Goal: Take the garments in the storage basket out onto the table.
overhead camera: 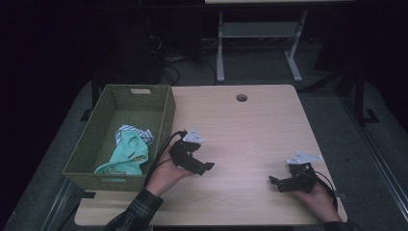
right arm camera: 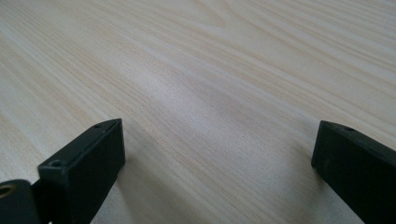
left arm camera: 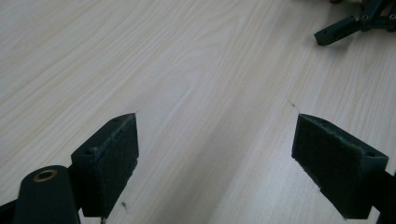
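Two hand-held grippers, left (overhead camera: 204, 168) and right (overhead camera: 275, 182), jaws wide over bare table (overhead camera: 240, 139), nothing held

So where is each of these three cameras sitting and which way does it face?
High view: above the person's side, looking forward and down at the light wooden table and green woven basket; both forearms enter below.
Left gripper view: rides the left gripper, looking past open black jaws at bare tabletop.
Right gripper view: rides the right gripper, low over the wood grain, jaws open.
Shared: the left gripper view and the high view both catch the right gripper.
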